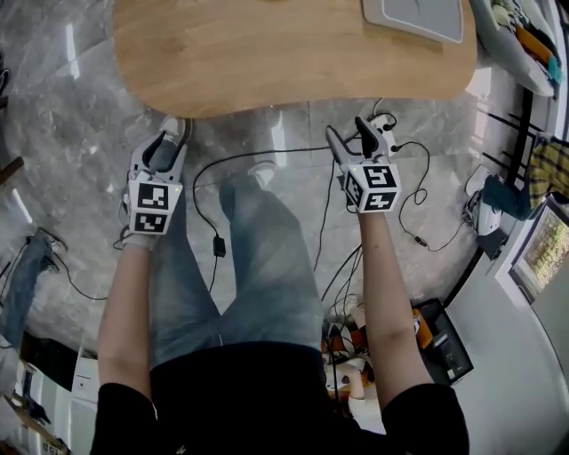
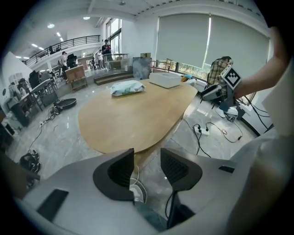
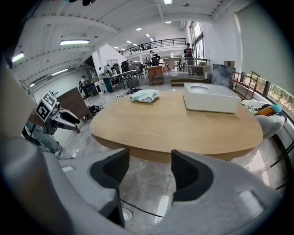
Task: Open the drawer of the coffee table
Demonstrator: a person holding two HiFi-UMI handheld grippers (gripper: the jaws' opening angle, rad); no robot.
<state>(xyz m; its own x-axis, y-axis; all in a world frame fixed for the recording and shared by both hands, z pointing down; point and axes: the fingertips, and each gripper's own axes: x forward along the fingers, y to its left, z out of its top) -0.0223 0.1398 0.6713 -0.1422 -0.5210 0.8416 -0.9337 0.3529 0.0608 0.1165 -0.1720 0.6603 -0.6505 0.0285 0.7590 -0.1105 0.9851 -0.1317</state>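
The coffee table has an oval wooden top and lies across the top of the head view. No drawer shows in any view. My left gripper hangs over the floor just short of the table's near edge, jaws apart with nothing between them. My right gripper is held likewise further right, also open and empty. In the left gripper view the table lies beyond the left gripper. In the right gripper view the table edge lies just beyond the right gripper.
A white tray and a pale bag lie on the tabletop. Black cables and a power strip trail over the grey marble floor by the person's legs. Clutter lines the right wall.
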